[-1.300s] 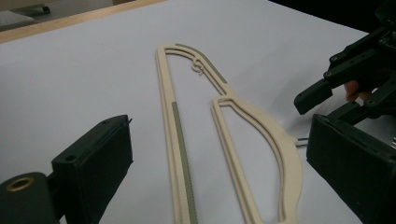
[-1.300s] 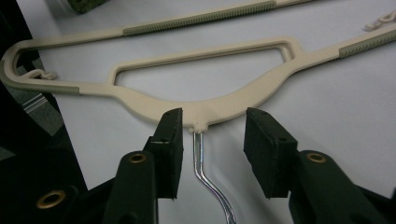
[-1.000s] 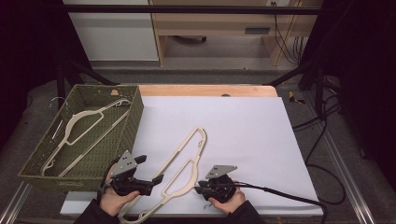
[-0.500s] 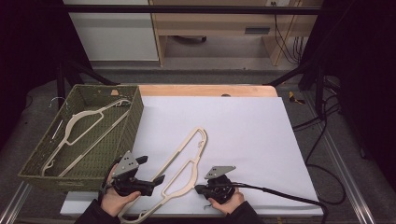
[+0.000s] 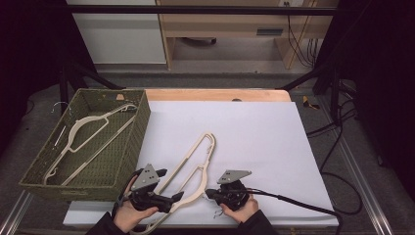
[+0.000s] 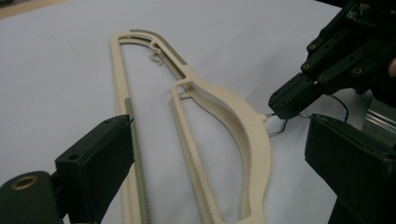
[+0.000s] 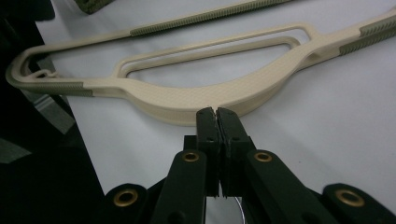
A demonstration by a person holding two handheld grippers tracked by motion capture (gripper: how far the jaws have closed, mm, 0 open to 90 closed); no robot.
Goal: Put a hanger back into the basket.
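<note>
A cream plastic hanger (image 5: 195,159) lies aslant on the white sheet (image 5: 254,137), its wire hook (image 6: 276,125) toward the near edge. My right gripper (image 5: 210,193) is shut on that hook just below the hanger's neck (image 7: 219,100); in the right gripper view the jaws meet tip to tip. My left gripper (image 5: 177,197) is open at the hanger's lower end. In the left gripper view its jaws stand wide on either side of the hanger (image 6: 243,130), the left one beside the ribbed bar (image 6: 133,140). The pads are not pressing on it.
A green woven basket (image 5: 139,129) stands at the left edge of the table with another cream hanger (image 5: 80,134) inside. The right gripper's black cable (image 5: 293,201) trails off to the right along the front. A wooden table edge (image 5: 215,94) runs across the back.
My left gripper has slid a little to the right, closer around the hanger's lower end. The right gripper has stayed in place at the hook.
</note>
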